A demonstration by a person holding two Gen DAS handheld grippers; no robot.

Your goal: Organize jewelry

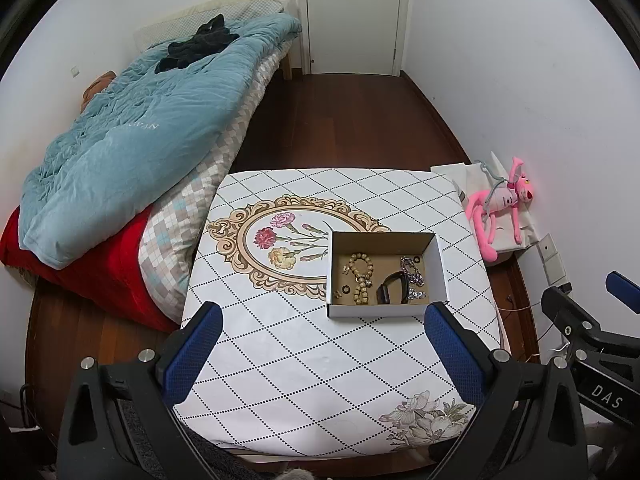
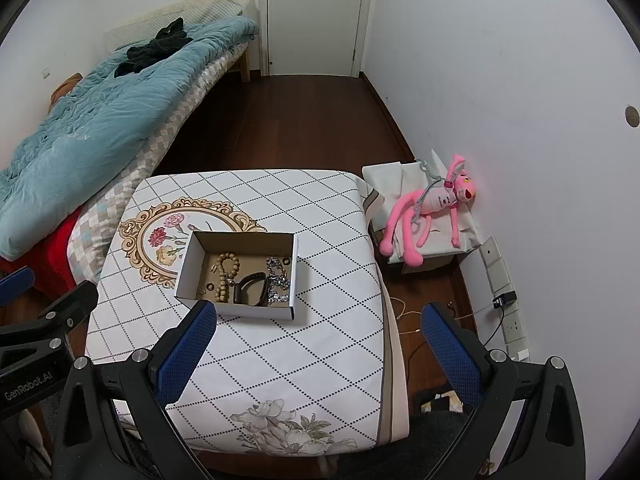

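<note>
A white cardboard box (image 1: 384, 312) (image 2: 236, 309) sits on the patterned tablecloth (image 1: 300, 360) (image 2: 320, 320). Inside lie a wooden bead bracelet (image 1: 360, 276) (image 2: 226, 270), a black bangle (image 1: 394, 288) (image 2: 248, 286), a silver chain (image 1: 414, 276) (image 2: 278, 278) and small rings. My left gripper (image 1: 324, 344) is open and empty, held above the table's near side, below the box. My right gripper (image 2: 320, 344) is open and empty, over the table's right edge, its left finger close to the box's front wall. Each gripper shows at the other view's edge.
A bed with a blue quilt (image 1: 140, 128) (image 2: 88, 120) runs along the left. A pink plush toy (image 1: 500, 208) (image 2: 432, 208) lies on a covered box at the right wall. Power sockets and cables (image 2: 506, 300) sit by the right wall. A closed door (image 1: 352, 16) is at the back.
</note>
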